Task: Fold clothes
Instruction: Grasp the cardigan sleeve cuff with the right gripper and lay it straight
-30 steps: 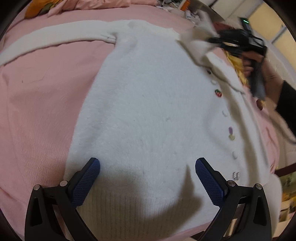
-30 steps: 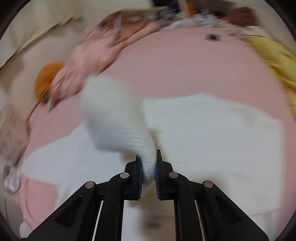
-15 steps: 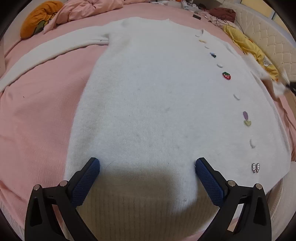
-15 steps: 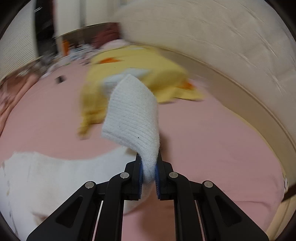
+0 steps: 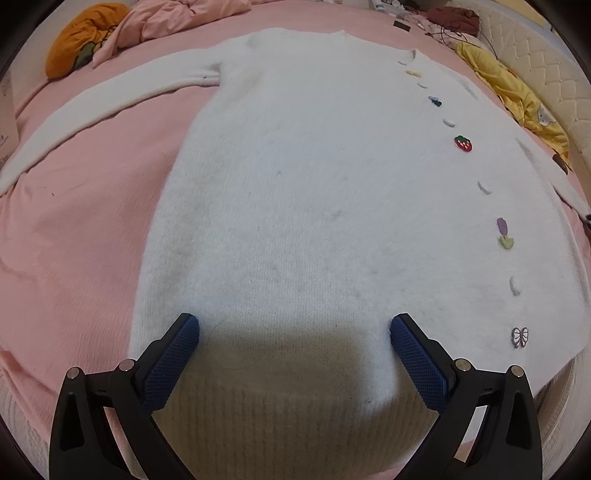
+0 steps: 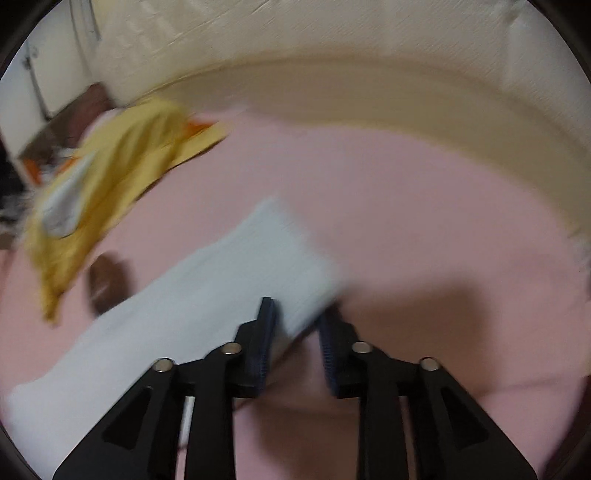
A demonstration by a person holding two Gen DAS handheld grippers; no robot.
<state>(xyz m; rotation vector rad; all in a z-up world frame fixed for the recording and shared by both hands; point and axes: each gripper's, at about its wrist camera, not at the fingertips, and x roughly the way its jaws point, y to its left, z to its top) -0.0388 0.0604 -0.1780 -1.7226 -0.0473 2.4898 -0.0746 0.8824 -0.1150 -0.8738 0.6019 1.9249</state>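
Observation:
A white fuzzy cardigan (image 5: 314, 177) lies spread flat on the pink bed, with a row of small decorative buttons (image 5: 463, 143) down its right side. One sleeve (image 5: 110, 99) stretches out to the left. My left gripper (image 5: 293, 328) is open and empty just above the ribbed hem (image 5: 295, 406). In the right wrist view the other sleeve's cuff (image 6: 258, 266) lies flat on the sheet. My right gripper (image 6: 295, 317) has its jaws parted at the cuff's near corner. That view is blurred.
A yellow garment (image 5: 517, 99) (image 6: 122, 173) lies at the bed's right edge near the quilted cream headboard (image 6: 332, 59). A pink blanket (image 5: 173, 18) and an orange plush (image 5: 79, 37) sit at the far left. A small dark brown object (image 6: 107, 284) lies by the sleeve.
My right gripper carried the sleeve cuff out to the right, laid it flat on the sheet and opened. My left gripper stayed open over the hem.

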